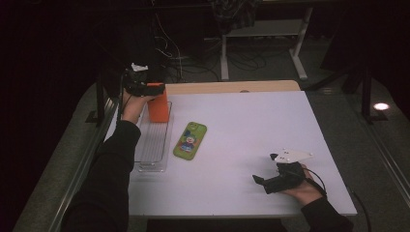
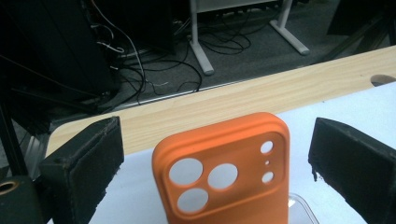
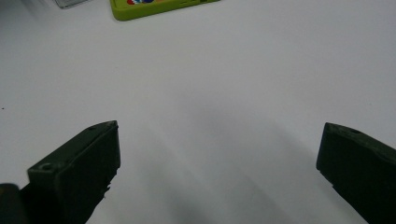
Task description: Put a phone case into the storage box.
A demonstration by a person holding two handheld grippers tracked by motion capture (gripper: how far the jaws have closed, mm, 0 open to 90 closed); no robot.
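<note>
An orange phone case [image 1: 158, 107] stands upright at the far end of a clear plastic tray [image 1: 153, 151] on the left of the white table. My left gripper [image 1: 153, 87] is at the case's top. In the left gripper view the orange case [image 2: 224, 177] stands between the two black jaws with a gap on each side, so my left gripper [image 2: 217, 158] is open and not pressing on it. My right gripper [image 1: 264, 169] rests low near the table's front right, open, with bare white table between the jaws [image 3: 219, 154].
A green phone case [image 1: 190, 140] with a cartoon figure lies flat beside the tray, seen also at the top of the right gripper view [image 3: 159, 7]. A wooden strip [image 1: 232, 87] borders the table's far edge. Cables and desk legs lie on the floor beyond.
</note>
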